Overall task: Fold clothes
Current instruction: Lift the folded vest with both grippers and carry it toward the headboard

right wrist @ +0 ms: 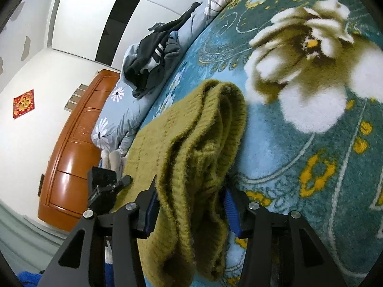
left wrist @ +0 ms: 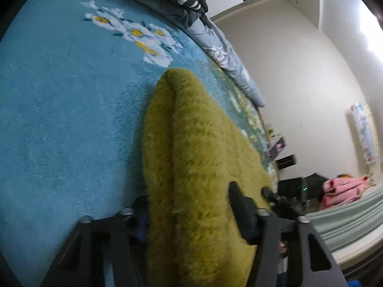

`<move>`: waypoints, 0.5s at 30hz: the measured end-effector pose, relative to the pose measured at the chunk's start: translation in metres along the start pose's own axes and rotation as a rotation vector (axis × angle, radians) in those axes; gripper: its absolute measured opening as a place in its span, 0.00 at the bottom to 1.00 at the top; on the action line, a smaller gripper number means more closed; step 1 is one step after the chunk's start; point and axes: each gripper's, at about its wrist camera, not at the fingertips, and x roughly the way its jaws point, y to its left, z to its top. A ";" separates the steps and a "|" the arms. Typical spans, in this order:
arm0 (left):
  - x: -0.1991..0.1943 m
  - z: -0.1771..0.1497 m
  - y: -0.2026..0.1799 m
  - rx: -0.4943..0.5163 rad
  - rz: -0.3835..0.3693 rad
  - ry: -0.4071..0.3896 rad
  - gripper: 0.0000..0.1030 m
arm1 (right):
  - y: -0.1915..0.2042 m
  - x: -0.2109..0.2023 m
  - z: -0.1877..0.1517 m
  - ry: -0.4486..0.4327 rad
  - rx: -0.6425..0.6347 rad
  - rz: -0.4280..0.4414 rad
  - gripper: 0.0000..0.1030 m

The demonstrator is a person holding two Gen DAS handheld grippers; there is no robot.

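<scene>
Garment: a fuzzy olive-green knitted sweater lies on a teal plush blanket with white and yellow flowers; in the left wrist view it runs from the near edge to a rounded folded end at the far middle; in the right wrist view the same olive-green knit is bunched in thick ribbed folds, its rounded end far of the jaws.
Left gripper: the black two-finger left gripper straddles the near part of the sweater; one finger shows on the right, pressed against the knit, the other is mostly hidden behind the fabric on the left; jaws clenched on the sweater.
Right gripper: the black right gripper with blue pads has a thick bundle of the knit between its fingers; a blue pad touches the fabric on each side; jaws grasping the sweater, with loose folds hanging down near the camera.
Blanket: in the right wrist view a large cream and olive flower pattern fills the far right.
Far edge: a rolled pale blue floral quilt lies along the blanket's far-left side; a heap of dark clothes with white stripes rests on it.
Room: an orange-brown wooden cabinet stands at the left against a white wall; a pink cloth heap sits at the far right in the left wrist view.
</scene>
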 end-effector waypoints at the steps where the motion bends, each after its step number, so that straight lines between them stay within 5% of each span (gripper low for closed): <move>1: -0.001 -0.002 0.000 -0.002 -0.004 -0.008 0.44 | 0.001 0.000 0.001 -0.001 0.003 -0.002 0.48; 7: -0.011 -0.008 -0.008 0.018 0.010 -0.047 0.34 | 0.005 0.003 0.004 -0.008 0.021 -0.011 0.36; 15: -0.033 -0.003 -0.043 0.103 -0.003 -0.067 0.33 | 0.050 -0.009 0.012 -0.015 -0.076 -0.005 0.35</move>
